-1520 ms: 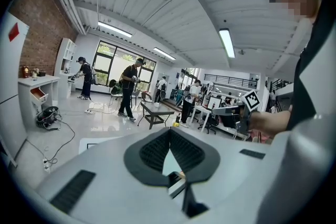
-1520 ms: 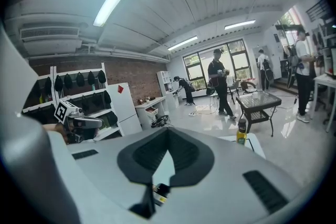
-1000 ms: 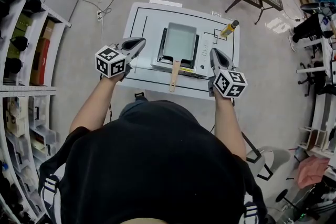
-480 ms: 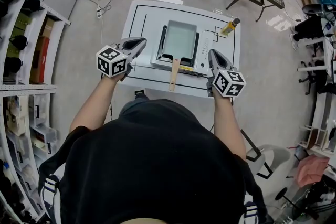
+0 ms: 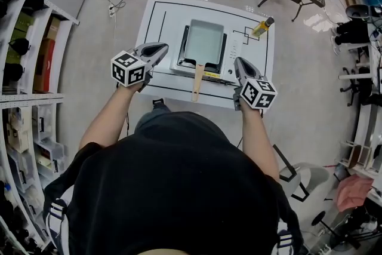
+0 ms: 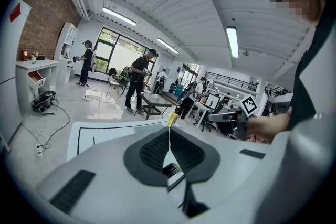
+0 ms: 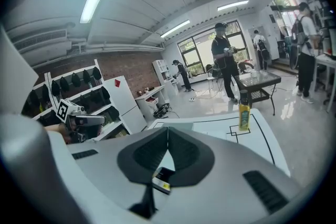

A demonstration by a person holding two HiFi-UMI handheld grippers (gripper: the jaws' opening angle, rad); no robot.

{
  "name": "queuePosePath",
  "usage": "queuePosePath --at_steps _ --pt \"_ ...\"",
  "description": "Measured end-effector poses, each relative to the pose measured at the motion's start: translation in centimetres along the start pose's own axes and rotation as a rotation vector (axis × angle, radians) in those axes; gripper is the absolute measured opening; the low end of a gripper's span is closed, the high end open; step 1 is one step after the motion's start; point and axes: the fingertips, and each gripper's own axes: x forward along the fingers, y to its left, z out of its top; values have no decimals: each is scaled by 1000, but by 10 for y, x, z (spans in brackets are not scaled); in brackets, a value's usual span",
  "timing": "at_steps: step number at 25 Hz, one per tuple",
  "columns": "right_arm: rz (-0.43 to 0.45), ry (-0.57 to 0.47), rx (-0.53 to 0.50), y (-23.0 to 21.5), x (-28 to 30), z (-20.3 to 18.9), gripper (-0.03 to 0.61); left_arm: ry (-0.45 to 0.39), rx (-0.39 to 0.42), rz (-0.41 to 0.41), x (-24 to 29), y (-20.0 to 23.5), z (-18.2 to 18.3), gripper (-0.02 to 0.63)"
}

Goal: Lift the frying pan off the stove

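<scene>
A: Pan?
B: Pan [image 5: 203, 40] sits on the stove [image 5: 230, 63], mid-table [image 5: 161, 15]. Wooden handle [image 5: 197, 77] points toward the person.
A: Grippers?
B: Left gripper [image 5: 161, 48] clenched, jaws together, nothing between them; held just left of the stove. Right gripper [image 5: 239, 62] likewise clenched and empty, by the stove's near right corner. Neither touches the pan or handle.
A: Anything else on the table?
B: Yellow bottle [image 5: 262, 27], upright, at the far right, apart from the stove.
</scene>
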Motion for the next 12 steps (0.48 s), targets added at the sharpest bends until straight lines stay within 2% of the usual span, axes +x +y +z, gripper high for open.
queuePosePath --at_steps 9,12 --pt "33 62 38 1 13 -30 8 47 -68 -22 7 3 -26 14" --pt "77 82 65 8 16 -42 50 53 -102 -40 9 1 -35 15"
